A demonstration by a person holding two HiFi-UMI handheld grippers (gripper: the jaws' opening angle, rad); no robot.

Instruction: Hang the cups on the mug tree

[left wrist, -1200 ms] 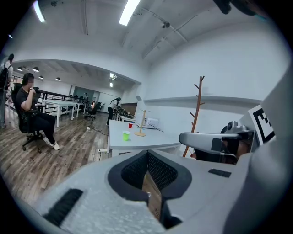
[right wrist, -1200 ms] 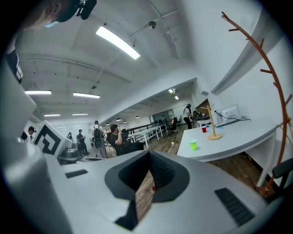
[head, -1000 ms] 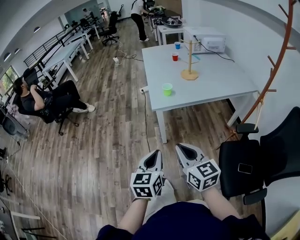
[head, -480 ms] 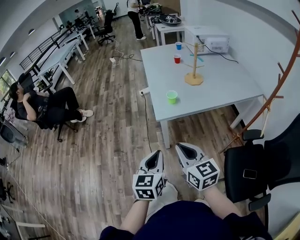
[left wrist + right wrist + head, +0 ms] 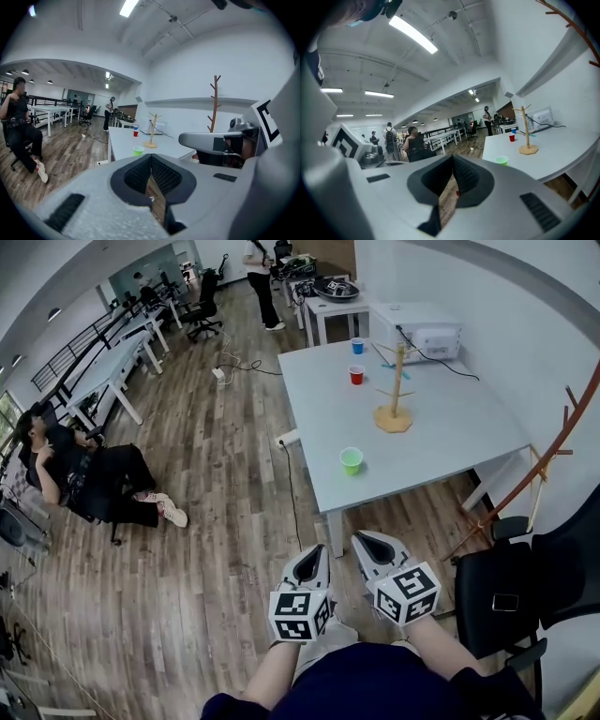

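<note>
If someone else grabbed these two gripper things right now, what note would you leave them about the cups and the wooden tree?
Left gripper: shut, empty. Right gripper: shut, empty. Both are held low over the wooden floor, short of the table.
Things: green cup near the table's front edge; red cup and blue cup farther back; mug tree upright mid-table, no cup on it.
Done: nothing hung yet.
Left: pick up and hang all three cups.

Three upright cups [image 5: 352,460] near wooden mug tree [image 5: 394,416]
</note>
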